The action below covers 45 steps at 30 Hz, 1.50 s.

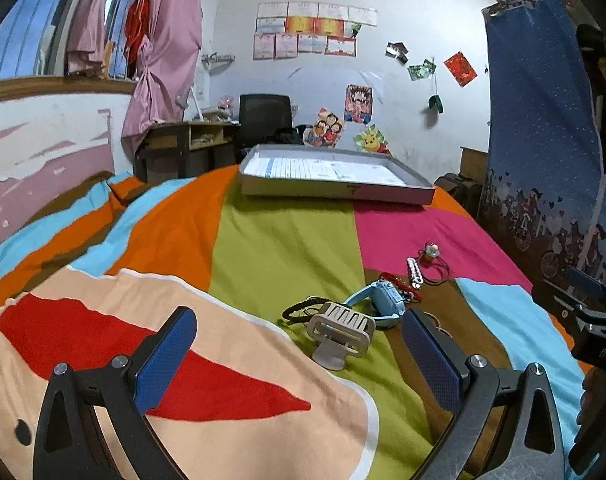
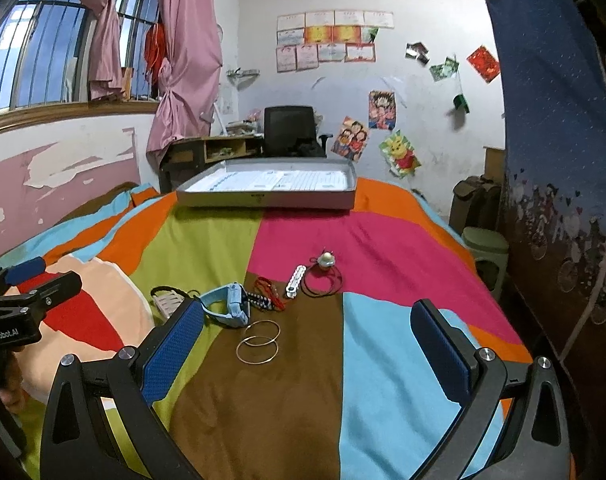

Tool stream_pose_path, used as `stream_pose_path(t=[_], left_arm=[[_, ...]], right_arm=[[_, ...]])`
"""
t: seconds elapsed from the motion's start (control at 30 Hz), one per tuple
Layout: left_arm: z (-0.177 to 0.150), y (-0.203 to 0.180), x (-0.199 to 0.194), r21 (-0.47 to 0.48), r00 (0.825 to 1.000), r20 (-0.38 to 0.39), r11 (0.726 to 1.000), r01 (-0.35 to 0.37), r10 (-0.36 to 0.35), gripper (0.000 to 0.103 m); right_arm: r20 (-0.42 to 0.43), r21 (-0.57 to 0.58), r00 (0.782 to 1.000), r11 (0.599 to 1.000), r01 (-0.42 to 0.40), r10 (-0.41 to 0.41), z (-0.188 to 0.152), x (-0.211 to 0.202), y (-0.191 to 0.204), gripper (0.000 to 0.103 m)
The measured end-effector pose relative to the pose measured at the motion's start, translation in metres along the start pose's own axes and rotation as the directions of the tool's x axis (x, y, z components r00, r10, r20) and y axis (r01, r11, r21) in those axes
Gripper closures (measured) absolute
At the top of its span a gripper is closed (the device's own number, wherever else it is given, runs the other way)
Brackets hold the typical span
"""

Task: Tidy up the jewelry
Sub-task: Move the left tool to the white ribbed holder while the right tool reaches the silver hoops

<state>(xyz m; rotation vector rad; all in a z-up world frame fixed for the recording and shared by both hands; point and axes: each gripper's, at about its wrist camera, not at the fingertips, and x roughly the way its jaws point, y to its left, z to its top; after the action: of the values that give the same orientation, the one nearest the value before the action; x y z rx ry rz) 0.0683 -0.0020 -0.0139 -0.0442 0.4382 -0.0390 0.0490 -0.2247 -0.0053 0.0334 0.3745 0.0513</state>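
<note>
Jewelry lies scattered on a striped bedspread. A beige hair claw clip (image 1: 341, 334) rests just ahead of my open left gripper (image 1: 299, 354), beside a black hair tie (image 1: 299, 310) and a light blue watch (image 1: 387, 300). Beyond them lie a red cord bracelet (image 1: 401, 286), a white beaded bracelet (image 1: 415, 272) and a small charm on a cord (image 1: 431, 252). In the right wrist view two thin bangles (image 2: 259, 342) lie ahead of my open right gripper (image 2: 307, 344), with the watch (image 2: 229, 300), white bracelet (image 2: 295, 280) and charm (image 2: 326, 261) farther off. Neither gripper holds anything.
A shallow grey box lid (image 1: 335, 190) (image 2: 267, 198) sits at the far end of the bed. A desk and black chair (image 2: 289, 130) stand behind it. A blue curtain (image 2: 559, 120) hangs on the right, with a green stool (image 2: 485, 248) beside the bed.
</note>
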Motion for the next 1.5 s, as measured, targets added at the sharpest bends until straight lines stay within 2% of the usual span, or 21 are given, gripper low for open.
stream_pose_path(t=[0.3,0.47,0.57,0.6,0.7,0.8,0.83,0.9,0.97,1.07,1.13,1.2,1.3,1.37,1.43,1.5], left_arm=[[-0.001,-0.013,0.052,0.017,0.998,-0.056,0.999,0.028,-0.027,0.000],[-0.002,-0.019,0.070,0.033,0.992,-0.096,0.996,0.087,-0.083,0.000],[-0.004,-0.023,0.080,0.051,0.984,-0.134,0.990,0.128,-0.120,0.000],[-0.005,-0.024,0.082,0.053,0.981,-0.142,0.989,0.137,-0.129,0.000],[-0.006,-0.023,0.089,0.046,0.970,-0.176,0.983,0.180,-0.169,0.002],[-0.010,-0.022,0.096,0.044,0.956,-0.213,0.975,0.217,-0.203,0.013],[-0.012,-0.022,0.100,0.038,0.950,-0.229,0.973,0.228,-0.213,0.017],[-0.012,-0.017,0.104,0.020,0.942,-0.249,0.971,0.239,-0.226,0.024],[-0.012,-0.013,0.111,-0.007,0.930,-0.273,0.967,0.255,-0.247,0.033],[-0.014,-0.010,0.115,-0.032,0.919,-0.288,0.962,0.272,-0.269,0.043],[-0.015,-0.013,0.117,-0.022,0.911,-0.306,0.959,0.284,-0.276,0.044],[-0.015,-0.016,0.117,0.000,0.911,-0.312,0.959,0.283,-0.269,0.044],[-0.014,-0.023,0.114,0.034,0.911,-0.325,0.959,0.281,-0.256,0.044],[-0.013,-0.024,0.113,0.043,0.911,-0.330,0.960,0.276,-0.247,0.044],[-0.013,-0.024,0.112,0.044,0.912,-0.335,0.962,0.268,-0.239,0.044],[-0.012,-0.022,0.110,0.033,0.912,-0.333,0.964,0.264,-0.238,0.044]], right_arm=[[-0.063,-0.005,0.998,1.000,-0.030,0.030,0.002,0.058,-0.002,0.001],[-0.107,-0.014,0.992,0.998,-0.063,0.061,0.001,0.091,0.000,0.001],[-0.169,-0.035,0.979,0.992,-0.120,0.113,-0.001,0.114,0.005,0.001],[-0.197,-0.034,0.968,0.986,-0.163,0.153,-0.002,0.123,0.008,0.001],[-0.263,-0.045,0.945,0.975,-0.216,0.197,-0.007,0.142,0.017,0.001],[-0.312,-0.037,0.919,0.964,-0.264,0.240,-0.012,0.157,0.025,0.002],[-0.333,-0.031,0.908,0.959,-0.281,0.255,-0.014,0.162,0.028,0.005],[-0.363,-0.016,0.890,0.953,-0.303,0.277,-0.018,0.168,0.029,0.023],[-0.393,0.006,0.873,0.950,-0.311,0.289,-0.023,0.176,0.030,0.035],[-0.424,0.032,0.855,0.948,-0.317,0.300,-0.028,0.182,0.030,0.046],[-0.448,0.029,0.844,0.948,-0.317,0.296,-0.031,0.186,0.034,0.053],[-0.484,0.009,0.831,0.951,-0.310,0.275,-0.033,0.190,0.039,0.060],[-0.509,0.012,0.819,0.953,-0.302,0.266,-0.034,0.191,0.040,0.061],[-0.530,0.004,0.812,0.958,-0.286,0.245,-0.034,0.194,0.046,0.069],[-0.553,-0.001,0.801,0.961,-0.277,0.230,-0.034,0.197,0.050,0.071],[-0.567,-0.002,0.794,0.964,-0.267,0.219,-0.034,0.199,0.054,0.086]])
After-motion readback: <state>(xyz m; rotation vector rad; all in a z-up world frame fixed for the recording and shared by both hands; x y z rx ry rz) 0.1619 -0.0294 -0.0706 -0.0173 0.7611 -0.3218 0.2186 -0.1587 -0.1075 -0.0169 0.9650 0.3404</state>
